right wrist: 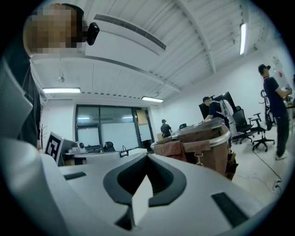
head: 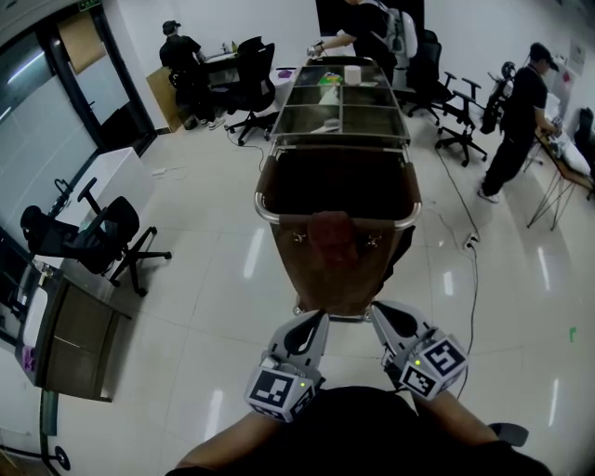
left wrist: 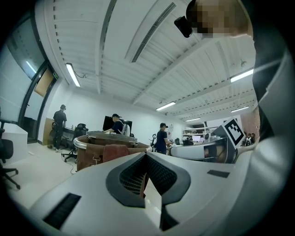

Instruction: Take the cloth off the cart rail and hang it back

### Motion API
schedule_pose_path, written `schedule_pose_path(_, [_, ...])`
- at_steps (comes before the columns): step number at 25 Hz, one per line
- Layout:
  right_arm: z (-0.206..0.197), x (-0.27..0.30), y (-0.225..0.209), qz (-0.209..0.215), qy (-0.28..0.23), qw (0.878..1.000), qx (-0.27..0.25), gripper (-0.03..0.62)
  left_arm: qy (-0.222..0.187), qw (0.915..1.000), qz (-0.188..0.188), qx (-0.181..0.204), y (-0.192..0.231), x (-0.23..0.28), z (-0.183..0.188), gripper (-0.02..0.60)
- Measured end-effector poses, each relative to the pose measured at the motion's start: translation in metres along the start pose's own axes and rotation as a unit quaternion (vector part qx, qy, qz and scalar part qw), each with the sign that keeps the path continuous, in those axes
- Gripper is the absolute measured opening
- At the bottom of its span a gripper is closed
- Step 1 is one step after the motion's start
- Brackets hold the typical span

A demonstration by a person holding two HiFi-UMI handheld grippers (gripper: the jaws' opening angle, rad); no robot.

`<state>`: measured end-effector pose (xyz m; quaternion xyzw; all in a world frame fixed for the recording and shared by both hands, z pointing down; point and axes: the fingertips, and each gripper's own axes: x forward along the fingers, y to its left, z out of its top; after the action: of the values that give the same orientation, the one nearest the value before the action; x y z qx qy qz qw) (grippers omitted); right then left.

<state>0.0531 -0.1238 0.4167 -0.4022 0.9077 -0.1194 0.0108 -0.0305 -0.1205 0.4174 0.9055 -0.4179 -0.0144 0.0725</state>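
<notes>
A reddish-brown cloth (head: 332, 238) hangs over the near silver rail (head: 270, 216) of a cart that carries a brown bag. Both grippers are held level just short of that rail, side by side and pointing at the cart. My left gripper (head: 319, 317) is shut with nothing in it, and so is my right gripper (head: 376, 311). In the left gripper view the cloth (left wrist: 115, 152) shows beyond the closed jaw tips (left wrist: 146, 155), apart from them. In the right gripper view the cloth (right wrist: 170, 150) hangs on the rail (right wrist: 220, 139) past the closed tips (right wrist: 147, 156).
The cart's far end has steel tray compartments (head: 342, 104), and a person (head: 367, 28) stands there. Office chairs (head: 93, 237) (head: 460, 116) stand on both sides, a grey cabinet (head: 74, 335) at the left. A cable (head: 472, 270) runs along the floor right of the cart. Another person (head: 516, 116) stands far right.
</notes>
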Motion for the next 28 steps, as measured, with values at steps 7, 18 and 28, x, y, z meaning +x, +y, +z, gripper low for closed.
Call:
schedule_pose_path(7, [-0.004, -0.0001, -0.0034, -0.004, 0.01, 1.0, -0.003, 0.009, -0.002, 1.0, 0.0, -0.002, -0.0006, 0.0033, 0.0026, 0.0])
schedule_pose_path(18, [-0.0042, 0.0002, -0.0053, -0.004, 0.011, 1.0, -0.007, 0.009, -0.009, 0.9999, -0.003, 0.012, -0.0061, 0.0071, 0.004, 0.0])
schedule_pose_path(28, [-0.0043, 0.0001, -0.0056, -0.002, 0.012, 1.0, -0.01, 0.009, -0.006, 0.9998, -0.005, 0.017, -0.0079, 0.0103, 0.0034, 0.0])
